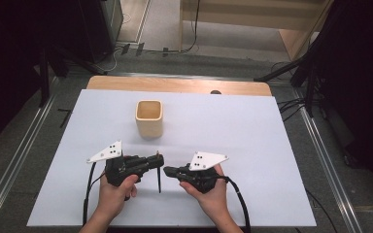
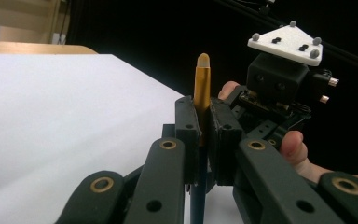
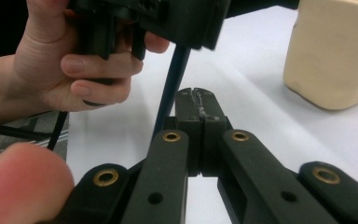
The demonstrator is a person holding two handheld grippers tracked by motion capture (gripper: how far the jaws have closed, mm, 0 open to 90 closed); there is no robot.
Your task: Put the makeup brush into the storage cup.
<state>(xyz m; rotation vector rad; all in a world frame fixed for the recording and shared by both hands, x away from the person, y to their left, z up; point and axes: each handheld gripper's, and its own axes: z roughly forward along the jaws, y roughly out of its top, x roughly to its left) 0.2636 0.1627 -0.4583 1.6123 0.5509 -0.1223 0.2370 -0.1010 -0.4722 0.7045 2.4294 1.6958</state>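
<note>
White sheeting covered the table (image 1: 252, 145), with a wooden cup (image 1: 149, 118) standing toward its far edge. Near the near edge, the left gripper (image 2: 204, 122) had its fingers clenched on a dark pen (image 2: 202, 88) with a gold end, held upright. Just beside it, the right gripper (image 3: 199, 103) had its fingers pressed together on nothing, the pen's shaft passing just behind them.

No text, label, brand, number or sign can be read in any of the pictures.
</note>
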